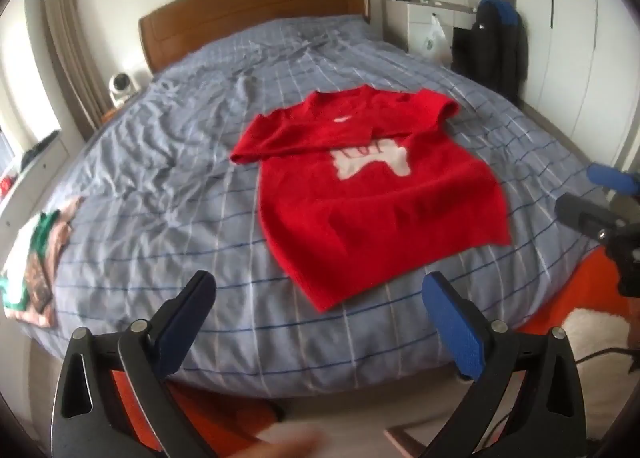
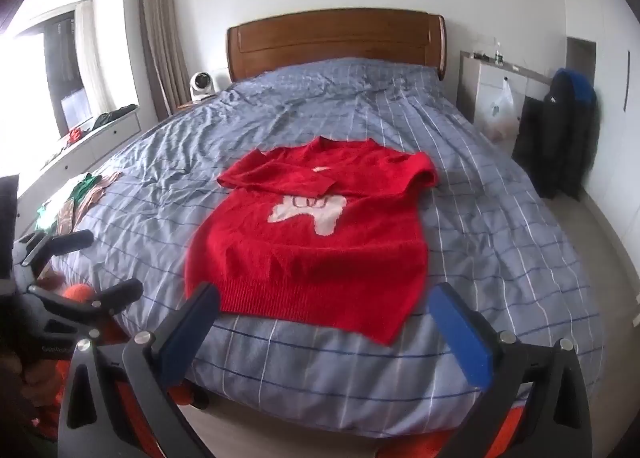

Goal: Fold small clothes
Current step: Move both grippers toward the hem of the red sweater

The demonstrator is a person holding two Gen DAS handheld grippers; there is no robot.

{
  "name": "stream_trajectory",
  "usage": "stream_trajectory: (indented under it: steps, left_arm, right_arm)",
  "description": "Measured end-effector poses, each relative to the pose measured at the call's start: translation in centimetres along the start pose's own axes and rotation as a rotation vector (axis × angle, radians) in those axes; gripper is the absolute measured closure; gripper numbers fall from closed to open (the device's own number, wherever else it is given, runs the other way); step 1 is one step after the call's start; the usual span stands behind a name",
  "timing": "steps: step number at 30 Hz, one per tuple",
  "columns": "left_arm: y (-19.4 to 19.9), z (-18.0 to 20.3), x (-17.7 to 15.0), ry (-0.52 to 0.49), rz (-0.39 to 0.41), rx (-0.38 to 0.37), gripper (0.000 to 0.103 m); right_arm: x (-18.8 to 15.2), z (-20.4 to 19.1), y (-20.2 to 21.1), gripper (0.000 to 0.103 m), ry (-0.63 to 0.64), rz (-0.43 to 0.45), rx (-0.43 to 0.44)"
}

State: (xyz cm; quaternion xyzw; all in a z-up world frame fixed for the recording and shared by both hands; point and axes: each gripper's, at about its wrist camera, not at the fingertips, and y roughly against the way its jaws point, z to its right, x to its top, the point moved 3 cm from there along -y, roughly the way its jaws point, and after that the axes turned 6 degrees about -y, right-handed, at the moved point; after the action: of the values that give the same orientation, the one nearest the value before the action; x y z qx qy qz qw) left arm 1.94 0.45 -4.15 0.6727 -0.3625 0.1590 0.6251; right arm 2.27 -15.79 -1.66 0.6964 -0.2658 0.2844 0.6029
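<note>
A red knitted sweater (image 1: 372,193) (image 2: 320,242) with a white animal patch lies flat on the blue checked bed cover (image 1: 168,161) (image 2: 480,185), both sleeves folded in across its chest. My left gripper (image 1: 320,294) hangs open over the bed's near edge, short of the sweater's hem and to its left. My right gripper (image 2: 326,304) is open too, its fingers wide apart just before the ribbed hem, nothing between them. The right gripper also shows at the right edge of the left wrist view (image 1: 592,197); the left gripper appears low at the left of the right wrist view (image 2: 100,262).
A small pile of folded clothes (image 1: 36,258) (image 2: 76,197) sits at the bed's left edge. A wooden headboard (image 2: 336,41) stands behind. A white cabinet (image 2: 492,97) and hanging dark jackets (image 2: 560,129) are on the right; a window ledge (image 2: 92,129) on the left.
</note>
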Motion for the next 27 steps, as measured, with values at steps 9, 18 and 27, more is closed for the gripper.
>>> stream_trajectory:
  steps: [9,18,27]
  left_arm:
    - [-0.9,-0.1,-0.8,0.004,-0.025,-0.002,0.000]
    - [-1.2,-2.1,-1.7,0.038,-0.035,0.038,0.000]
    - [-1.5,-3.0,-1.2,0.091,-0.050,0.046,0.000]
  right_arm:
    - [-0.4,-0.5,-0.5,0.000,0.017,-0.017,-0.005]
    - [0.5,0.8,-0.2,0.000,-0.012,0.004,-0.103]
    - [-0.7,2.2,-1.5,0.000,-0.052,-0.064,-0.122]
